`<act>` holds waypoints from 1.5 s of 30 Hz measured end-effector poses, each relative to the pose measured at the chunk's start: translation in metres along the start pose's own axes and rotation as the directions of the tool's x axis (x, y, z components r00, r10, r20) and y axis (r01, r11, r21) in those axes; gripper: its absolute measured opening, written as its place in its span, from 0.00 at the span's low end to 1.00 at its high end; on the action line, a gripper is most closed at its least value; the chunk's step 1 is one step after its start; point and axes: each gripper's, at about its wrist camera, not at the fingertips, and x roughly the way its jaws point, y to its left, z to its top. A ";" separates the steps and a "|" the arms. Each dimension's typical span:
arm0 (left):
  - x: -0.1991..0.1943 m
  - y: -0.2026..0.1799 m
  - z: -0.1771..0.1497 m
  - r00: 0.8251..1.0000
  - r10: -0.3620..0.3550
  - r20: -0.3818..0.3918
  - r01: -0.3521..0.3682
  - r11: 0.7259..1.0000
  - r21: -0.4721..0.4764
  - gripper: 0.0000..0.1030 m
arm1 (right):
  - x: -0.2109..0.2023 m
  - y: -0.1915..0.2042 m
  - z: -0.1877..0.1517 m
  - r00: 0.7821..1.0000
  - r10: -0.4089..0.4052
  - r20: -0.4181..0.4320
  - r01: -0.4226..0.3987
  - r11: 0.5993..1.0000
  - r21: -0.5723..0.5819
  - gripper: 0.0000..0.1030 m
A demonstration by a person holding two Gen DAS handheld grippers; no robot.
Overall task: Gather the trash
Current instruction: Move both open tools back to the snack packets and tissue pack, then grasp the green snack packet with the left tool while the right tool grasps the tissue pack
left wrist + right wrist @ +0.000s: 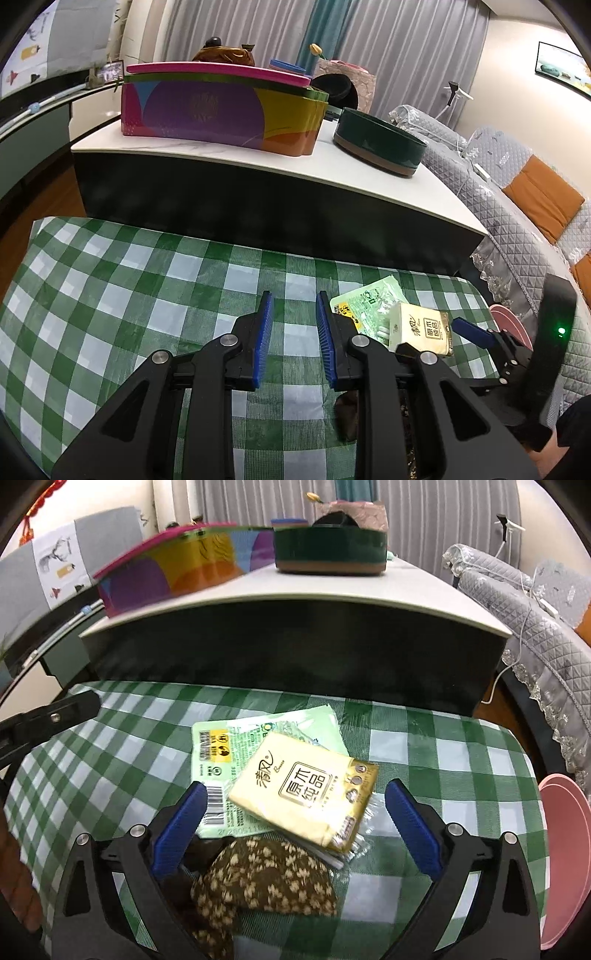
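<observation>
Now right tongs [295,812] wide around tissue pack [303,794], left tongs [294,332] narrow, empty

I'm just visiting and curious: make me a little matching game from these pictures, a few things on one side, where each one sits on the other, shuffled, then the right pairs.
Things:
1. yellow tissue pack
2. green wrapper
3. dark green round tin
4. brown patterned cloth

Places:
A. on the white tabletop, beside the colourful box
B. flat on the checked cloth, under the tissue pack
C. nearest the camera, between the right gripper's arms
D. on top of the green wrapper

Pairs: 1-D, 2-B, 3-A, 4-C
</observation>
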 end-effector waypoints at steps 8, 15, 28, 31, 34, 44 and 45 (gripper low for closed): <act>0.019 -0.010 -0.003 0.999 -0.028 -0.038 0.029 1.000 0.001 0.23 | -0.009 -0.021 0.000 0.999 -0.040 0.012 0.040 0.999 0.012 0.77; 0.048 -0.029 -0.014 0.986 -0.101 -0.132 0.102 0.995 0.002 0.23 | -0.034 -0.062 -0.001 0.998 -0.056 0.036 0.056 0.998 0.020 0.75; 0.075 -0.049 -0.029 0.974 -0.078 -0.214 0.083 0.996 0.014 0.23 | -0.029 -0.094 -0.029 0.998 -0.056 -0.005 0.057 0.997 0.043 0.76; 0.078 -0.050 -0.030 0.972 -0.081 -0.220 0.085 0.996 0.011 0.23 | -0.029 -0.095 -0.029 0.998 -0.056 -0.005 0.056 0.997 0.043 0.75; 0.079 -0.050 -0.028 0.972 -0.080 -0.219 0.083 0.997 0.006 0.23 | -0.030 -0.096 -0.028 0.998 -0.055 -0.002 0.055 0.998 0.039 0.75; 0.074 -0.051 -0.023 0.980 -0.064 -0.190 0.066 0.998 0.004 0.23 | -0.039 -0.094 -0.029 0.999 -0.050 0.004 0.050 0.998 0.032 0.75; 0.075 -0.051 -0.023 0.979 -0.068 -0.192 0.070 0.998 0.002 0.22 | -0.040 -0.093 -0.029 0.999 -0.048 0.003 0.048 0.998 0.030 0.75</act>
